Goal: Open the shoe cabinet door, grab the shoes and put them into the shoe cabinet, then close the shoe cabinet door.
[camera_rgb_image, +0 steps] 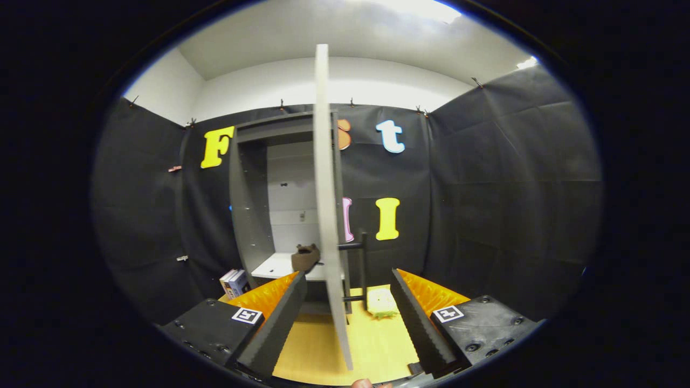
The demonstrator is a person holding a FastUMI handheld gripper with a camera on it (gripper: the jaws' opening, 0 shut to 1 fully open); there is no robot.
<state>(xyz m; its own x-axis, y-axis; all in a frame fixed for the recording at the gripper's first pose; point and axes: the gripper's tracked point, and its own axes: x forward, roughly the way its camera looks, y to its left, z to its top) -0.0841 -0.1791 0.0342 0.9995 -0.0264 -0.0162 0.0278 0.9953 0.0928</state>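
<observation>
The grey shoe cabinet stands against the back wall with its door swung open, edge-on toward me. The door's edge runs down between my fingers, and its dark bar handle sits on the right face. Inside, a brown shoe rests on the white shelf. My gripper is open, one finger on each side of the door edge without pressing on it. A pale yellowish item lies on the floor just ahead of the right finger; I cannot tell what it is.
Small boxes stand on the wooden floor left of the cabinet base. Black cloth walls close the booth on both sides. A fingertip of the person shows at the very bottom.
</observation>
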